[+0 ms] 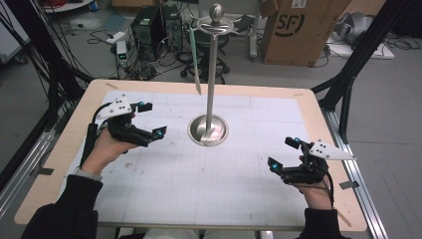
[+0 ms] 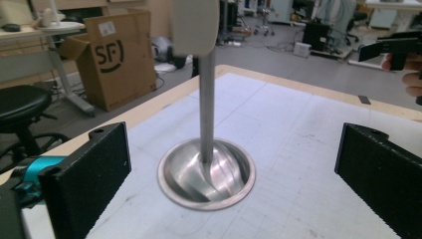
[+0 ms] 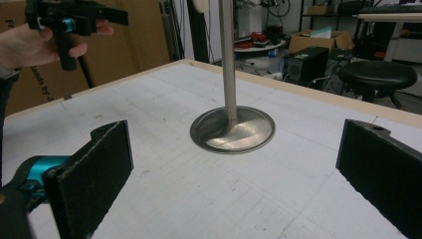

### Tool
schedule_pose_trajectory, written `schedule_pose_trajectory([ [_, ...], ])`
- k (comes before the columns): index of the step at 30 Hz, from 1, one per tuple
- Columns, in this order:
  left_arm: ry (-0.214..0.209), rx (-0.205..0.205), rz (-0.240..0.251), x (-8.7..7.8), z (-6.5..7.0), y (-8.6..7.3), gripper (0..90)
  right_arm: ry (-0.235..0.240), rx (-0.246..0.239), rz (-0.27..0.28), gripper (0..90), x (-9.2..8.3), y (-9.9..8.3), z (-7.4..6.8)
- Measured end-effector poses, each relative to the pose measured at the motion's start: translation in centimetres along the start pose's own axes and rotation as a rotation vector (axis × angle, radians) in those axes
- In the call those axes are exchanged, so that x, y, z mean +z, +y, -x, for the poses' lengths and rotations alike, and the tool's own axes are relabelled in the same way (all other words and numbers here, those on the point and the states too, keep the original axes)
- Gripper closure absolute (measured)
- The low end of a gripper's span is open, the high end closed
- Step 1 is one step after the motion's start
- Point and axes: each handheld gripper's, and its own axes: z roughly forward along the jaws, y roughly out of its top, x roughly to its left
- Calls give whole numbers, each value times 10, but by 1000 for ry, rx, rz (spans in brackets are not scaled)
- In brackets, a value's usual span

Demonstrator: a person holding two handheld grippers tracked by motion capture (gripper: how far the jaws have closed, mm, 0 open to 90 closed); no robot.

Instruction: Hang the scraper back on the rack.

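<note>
A metal stand [image 1: 212,74] rises from a round dish base [image 1: 208,130] at the middle of the white table mat [image 1: 199,174], with a ball on top. A pale strip [image 1: 195,64] hangs from its top ring; its lower end shows as a white piece [image 2: 194,25]. My left gripper [image 1: 153,119] hovers left of the base, open, with nothing between its jaws. In the left gripper view the base [image 2: 206,174] lies ahead of the open gripper [image 2: 234,154]. My right gripper [image 1: 282,152] is open at the right front, empty, facing the base [image 3: 233,129].
A large cardboard box [image 1: 298,30] and computer towers [image 1: 154,25] stand on the floor behind the table. A black stool [image 3: 378,74] is off the far edge. Black frame posts [image 1: 348,84] flank the right side. The wooden table rim [image 1: 64,149] borders the mat.
</note>
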Motion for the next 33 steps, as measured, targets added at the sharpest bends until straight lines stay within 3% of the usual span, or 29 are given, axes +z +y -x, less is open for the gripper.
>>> schedule_pose_trajectory([
  [3,46,24,-9,-12,-1,-14,17,-2,4,2,5,0,0,1],
  [7,88,9,-33,-29,-3,-36,17,-6,8,12,5,0,0,3],
  [13,121,-23,17,-57,-3,-55,17,-18,14,16,5,0,-1,7],
  [16,163,-33,-5,-69,-7,-61,17,-24,18,20,5,-1,-1,9],
  [22,235,-78,28,-95,-15,-73,17,-31,21,26,5,-2,-1,11],
  [27,246,-96,44,-106,-14,-76,17,-35,27,25,5,-1,-3,13],
  [29,230,-108,59,-104,-13,-74,17,-36,23,25,5,-1,-2,12],
  [33,214,-67,52,-97,-7,-67,17,-34,17,18,5,1,-2,10],
])
